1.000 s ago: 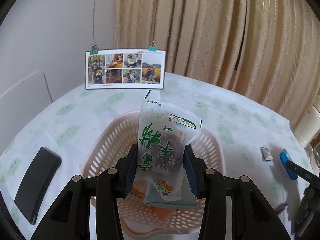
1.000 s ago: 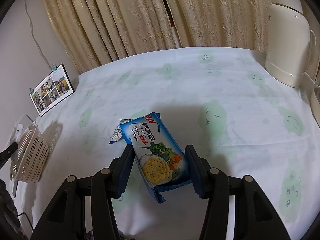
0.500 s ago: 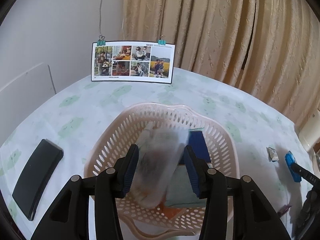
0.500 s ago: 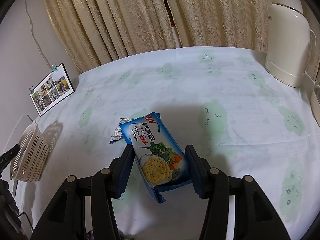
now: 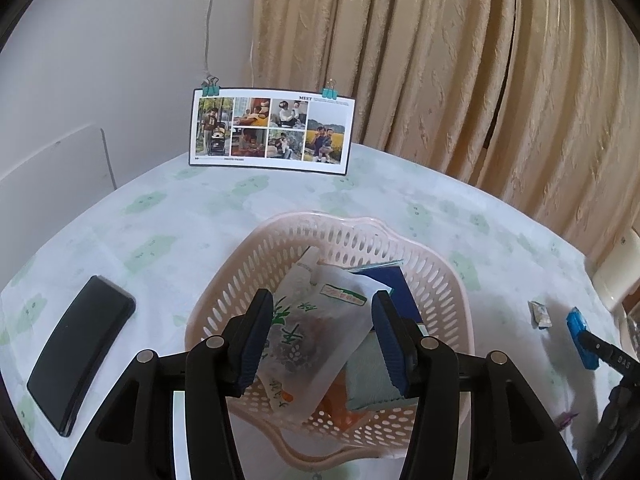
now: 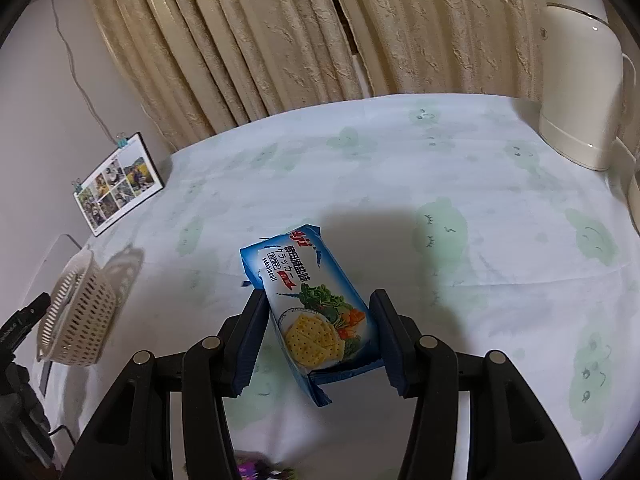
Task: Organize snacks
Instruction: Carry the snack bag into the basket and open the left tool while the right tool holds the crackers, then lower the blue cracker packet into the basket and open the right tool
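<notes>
Hovering over the pink basket (image 5: 440,280), our left tongs (image 5: 322,338) stand spread, pinching nothing; the clear snack bag with green print (image 5: 316,332) lies inside the basket, on top of a dark blue packet (image 5: 394,286) and a pale green one (image 5: 370,376). Our right tongs (image 6: 318,338) straddle the blue cracker pack (image 6: 316,304) above the bench (image 6: 460,184); whether the pads actually press it we cannot tell. A black phone (image 5: 78,358) lies left of the basket.
</notes>
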Tool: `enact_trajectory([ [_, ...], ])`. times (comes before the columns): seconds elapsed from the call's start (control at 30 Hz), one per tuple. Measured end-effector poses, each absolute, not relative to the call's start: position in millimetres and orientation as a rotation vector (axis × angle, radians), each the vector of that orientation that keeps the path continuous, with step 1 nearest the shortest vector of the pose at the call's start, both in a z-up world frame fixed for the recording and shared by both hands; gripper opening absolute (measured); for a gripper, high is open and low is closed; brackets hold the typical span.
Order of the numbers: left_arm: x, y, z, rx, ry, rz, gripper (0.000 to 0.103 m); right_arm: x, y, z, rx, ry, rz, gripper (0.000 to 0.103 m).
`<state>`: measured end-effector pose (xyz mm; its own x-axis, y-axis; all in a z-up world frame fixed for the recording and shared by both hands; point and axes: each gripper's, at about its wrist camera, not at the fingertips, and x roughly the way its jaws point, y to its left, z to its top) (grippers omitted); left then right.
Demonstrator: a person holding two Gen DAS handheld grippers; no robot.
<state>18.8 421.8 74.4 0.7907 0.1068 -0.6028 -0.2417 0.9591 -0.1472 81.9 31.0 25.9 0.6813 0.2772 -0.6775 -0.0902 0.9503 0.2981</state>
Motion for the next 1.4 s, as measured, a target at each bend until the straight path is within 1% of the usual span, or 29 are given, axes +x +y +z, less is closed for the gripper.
enact_trajectory([
  [0.4, -3, 435, 85, -0.257, 0.587, 0.167, 0.054, 53, 68, 45, 0.247, 0.762, 0.310, 0.049],
  [0.57, -15, 447, 87, -0.271, 0.574, 0.171, 0.057, 48, 93, 53, 0.276, 0.770, 0.378, 0.049],
  [0.93, -32, 473, 82, -0.329, 0.560, 0.154, 0.057, 42, 180, 80, 0.188, 0.747, 0.494, 0.049],
  [1.4, -42, 481, 74, -0.361, 0.557, 0.118, 0.057, 59, 280, 87, 0.102, 0.772, 0.557, 0.050],
])
